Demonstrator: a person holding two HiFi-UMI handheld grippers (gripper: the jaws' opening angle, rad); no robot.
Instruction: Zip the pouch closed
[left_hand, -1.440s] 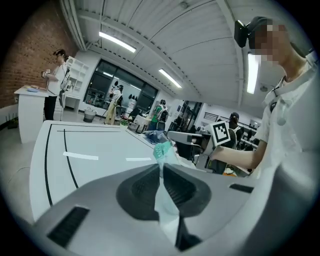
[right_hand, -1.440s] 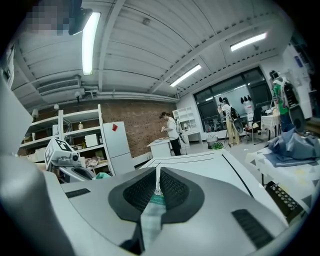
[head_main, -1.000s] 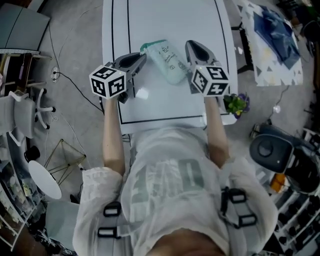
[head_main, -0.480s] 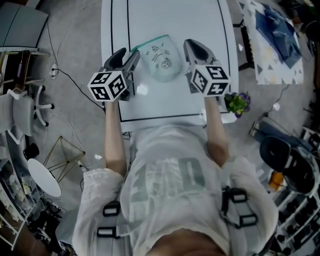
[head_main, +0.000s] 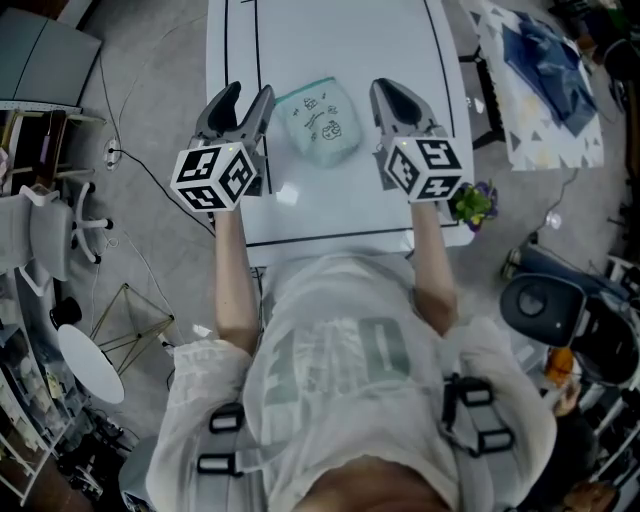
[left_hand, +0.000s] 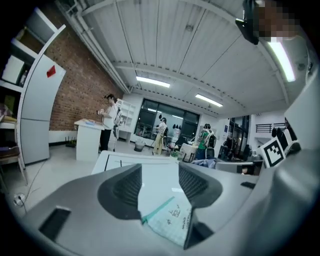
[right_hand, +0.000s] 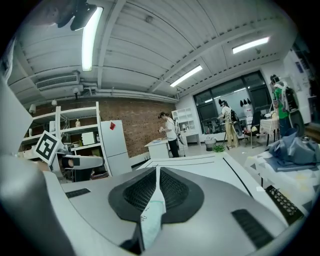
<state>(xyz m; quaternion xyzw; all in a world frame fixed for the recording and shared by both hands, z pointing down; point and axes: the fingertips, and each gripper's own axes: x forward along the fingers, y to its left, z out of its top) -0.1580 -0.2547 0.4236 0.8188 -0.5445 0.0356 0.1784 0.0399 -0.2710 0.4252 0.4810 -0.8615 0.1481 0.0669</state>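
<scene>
The pouch (head_main: 322, 122), pale green with small doodles and a teal zip edge, sits over the white table (head_main: 340, 40), midway between its left and right edges and back from the near edge. The right gripper (head_main: 388, 95) is clenched on the pouch's right edge; in the right gripper view the thin fabric (right_hand: 151, 220) is pinched flat between the ribbed pads of the gripper (right_hand: 156, 187). The left gripper (head_main: 247, 95) has just been opening. Its jaws stand wide apart just beside the pouch's left corner and grip nothing, and the pouch (left_hand: 170, 222) shows through the gap of the gripper (left_hand: 159, 182).
</scene>
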